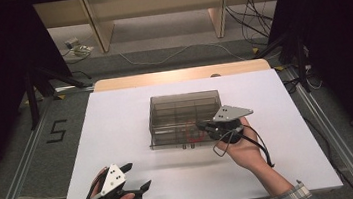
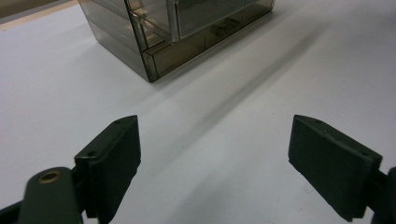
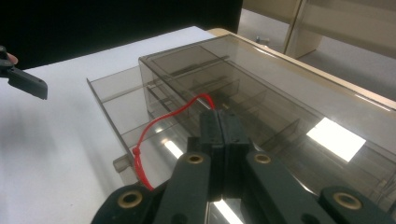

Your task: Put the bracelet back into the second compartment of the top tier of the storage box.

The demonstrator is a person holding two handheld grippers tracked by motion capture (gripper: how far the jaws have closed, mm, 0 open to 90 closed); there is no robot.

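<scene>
A smoky see-through drawer cabinet (image 1: pixel 183 110) (image 2: pixel 187 28) (image 3: pixel 289 93) stands mid-table. One low drawer (image 1: pixel 169 141) (image 3: pixel 116 105) is pulled out toward the person. My right gripper (image 1: pixel 200 125) (image 3: pixel 218 114) is at the cabinet's front right, shut on a thin red cord (image 1: pixel 194 131) (image 3: pixel 159 122). The cord loops out from the fingertips over the open drawer and back under the gripper. My left gripper (image 1: pixel 139 175) (image 2: pixel 215 144) rests near the table's front left edge, open, with bare tabletop between its jaws. It points toward the cabinet's corner.
The white tabletop (image 1: pixel 116 116) ends at a wooden strip (image 1: pixel 182 74) at the back. Metal rails (image 1: pixel 18 183) run along both sides, with a "5" marked (image 1: pixel 56 131) on the left floor. Shelf legs (image 1: pixel 98 28) and loose cables (image 1: pixel 250 15) lie beyond the table.
</scene>
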